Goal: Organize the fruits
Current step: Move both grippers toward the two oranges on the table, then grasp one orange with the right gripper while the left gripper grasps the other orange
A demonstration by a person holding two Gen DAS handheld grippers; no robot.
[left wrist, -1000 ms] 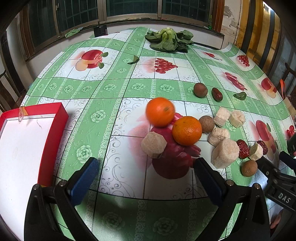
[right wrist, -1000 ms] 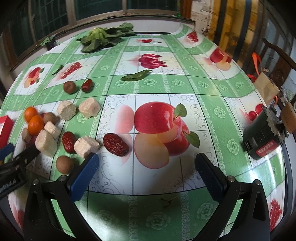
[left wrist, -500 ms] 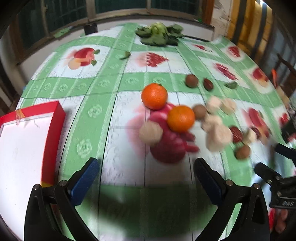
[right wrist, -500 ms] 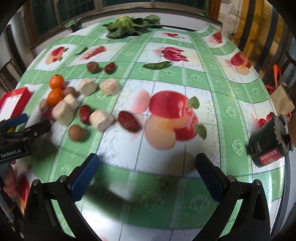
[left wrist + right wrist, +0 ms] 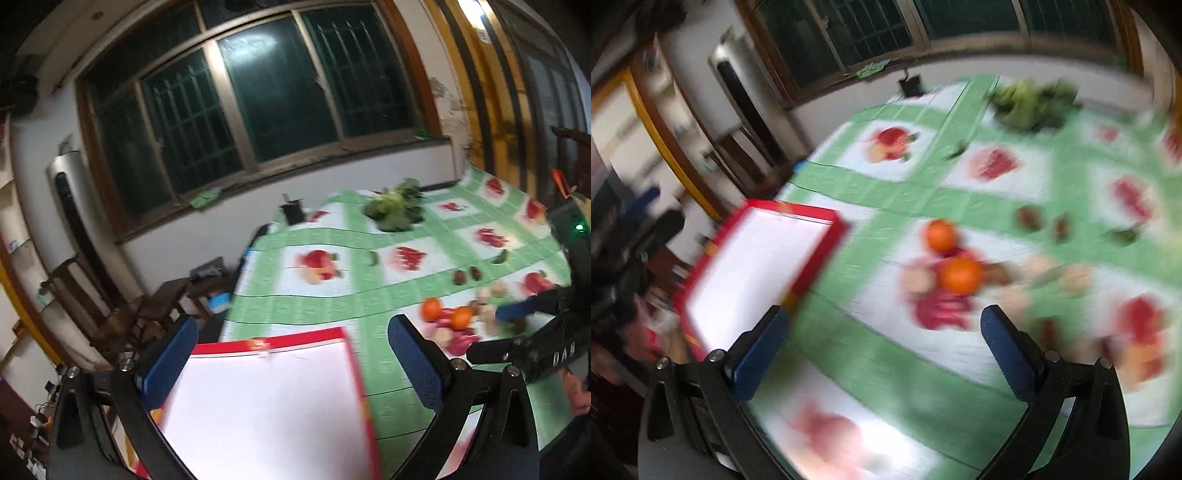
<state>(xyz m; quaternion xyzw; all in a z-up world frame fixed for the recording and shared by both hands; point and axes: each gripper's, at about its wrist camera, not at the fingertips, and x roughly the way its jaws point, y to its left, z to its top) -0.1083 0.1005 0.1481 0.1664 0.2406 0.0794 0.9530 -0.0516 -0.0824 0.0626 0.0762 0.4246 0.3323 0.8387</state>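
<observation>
In the left wrist view, the left gripper (image 5: 291, 354) is seen with jaws wide and empty over the red tray (image 5: 356, 369), in which nothing is seen. In the blurred right wrist view, the right gripper (image 5: 882, 343) is likewise wide and empty; the oranges (image 5: 960, 275) lie mid-desk beside the tray's right edge, so sorting is judged not yet begun.

Hovering wide open, right gripper (image 5: 882, 347) empty, facing two oranges (image 5: 960, 275) lying on blurred green tablecloth (image 5: 886, 354), red-rimmed tray (image 5: 827, 243) sitting to their left.
</observation>
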